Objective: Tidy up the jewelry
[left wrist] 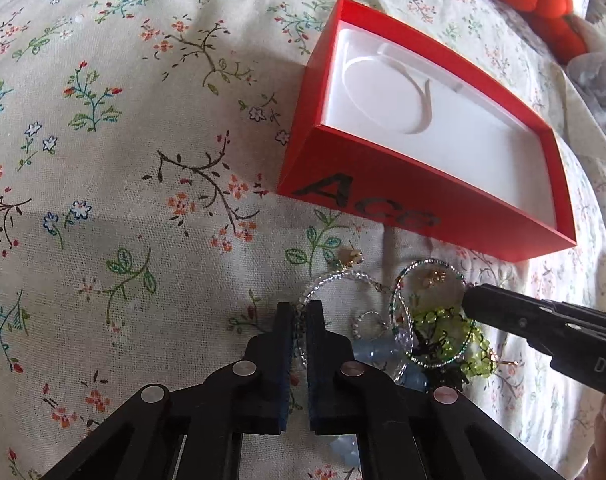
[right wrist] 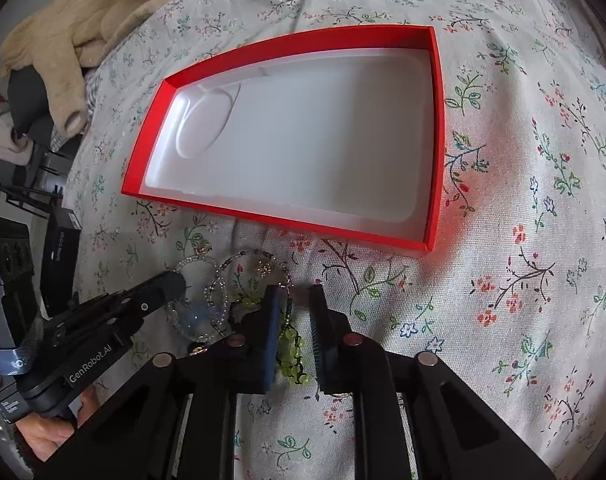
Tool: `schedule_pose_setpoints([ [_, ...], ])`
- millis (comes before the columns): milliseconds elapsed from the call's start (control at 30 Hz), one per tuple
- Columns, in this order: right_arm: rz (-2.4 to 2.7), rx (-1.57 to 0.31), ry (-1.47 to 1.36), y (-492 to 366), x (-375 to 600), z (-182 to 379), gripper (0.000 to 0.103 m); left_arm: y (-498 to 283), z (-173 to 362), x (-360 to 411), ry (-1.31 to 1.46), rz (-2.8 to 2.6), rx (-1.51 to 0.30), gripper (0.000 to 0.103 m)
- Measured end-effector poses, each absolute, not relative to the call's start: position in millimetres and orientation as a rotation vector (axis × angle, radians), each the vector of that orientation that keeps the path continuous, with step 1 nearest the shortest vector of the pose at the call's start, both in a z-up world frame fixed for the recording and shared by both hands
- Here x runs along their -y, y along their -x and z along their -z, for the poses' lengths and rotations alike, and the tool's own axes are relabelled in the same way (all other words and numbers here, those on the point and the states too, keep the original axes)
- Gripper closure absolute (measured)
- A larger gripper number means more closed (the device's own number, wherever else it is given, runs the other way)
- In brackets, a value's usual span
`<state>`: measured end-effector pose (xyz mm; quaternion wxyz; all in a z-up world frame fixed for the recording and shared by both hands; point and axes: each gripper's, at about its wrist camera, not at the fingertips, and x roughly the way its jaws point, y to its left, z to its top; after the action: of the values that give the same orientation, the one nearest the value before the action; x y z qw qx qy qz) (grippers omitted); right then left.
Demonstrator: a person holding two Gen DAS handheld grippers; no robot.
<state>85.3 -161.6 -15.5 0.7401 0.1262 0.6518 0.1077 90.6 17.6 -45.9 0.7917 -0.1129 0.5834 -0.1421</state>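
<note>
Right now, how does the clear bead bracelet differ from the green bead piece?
The clear bead bracelet is a thin open loop of tiny colourless beads; the green bead piece is a dense cluster of larger beads. The bracelet lies left of the green piece. Both rest on the floral cloth, outside the red box.

Left wrist view looked steeply down, close over floral cloth (left wrist: 123, 140), red box (left wrist: 383, 196) upper right, jewelry pile (left wrist: 423, 332) lower centre, right wrist view likewise close, box (right wrist: 437, 140) upper centre, both shared box, pile (right wrist: 231, 304), cloth (right wrist: 523, 240)
</note>
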Motion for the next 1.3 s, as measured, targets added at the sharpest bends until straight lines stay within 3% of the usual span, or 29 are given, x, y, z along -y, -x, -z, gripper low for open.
schedule_pose_setpoints([
  [133,-0.238,-1.412,-0.278,-85,164,11,0.100,-89,38,-15,0.225,0.313,-1.232,0.103],
  [833,-0.289,-1.209,-0.327,-66,173,-66,0.101,-72,-49,-18,0.282,0.379,-0.939,0.103],
  [1300,-0.338,-1.059,-0.460,-85,189,-93,0.100,-108,-43,-4,0.440,0.473,-0.862,0.103],
])
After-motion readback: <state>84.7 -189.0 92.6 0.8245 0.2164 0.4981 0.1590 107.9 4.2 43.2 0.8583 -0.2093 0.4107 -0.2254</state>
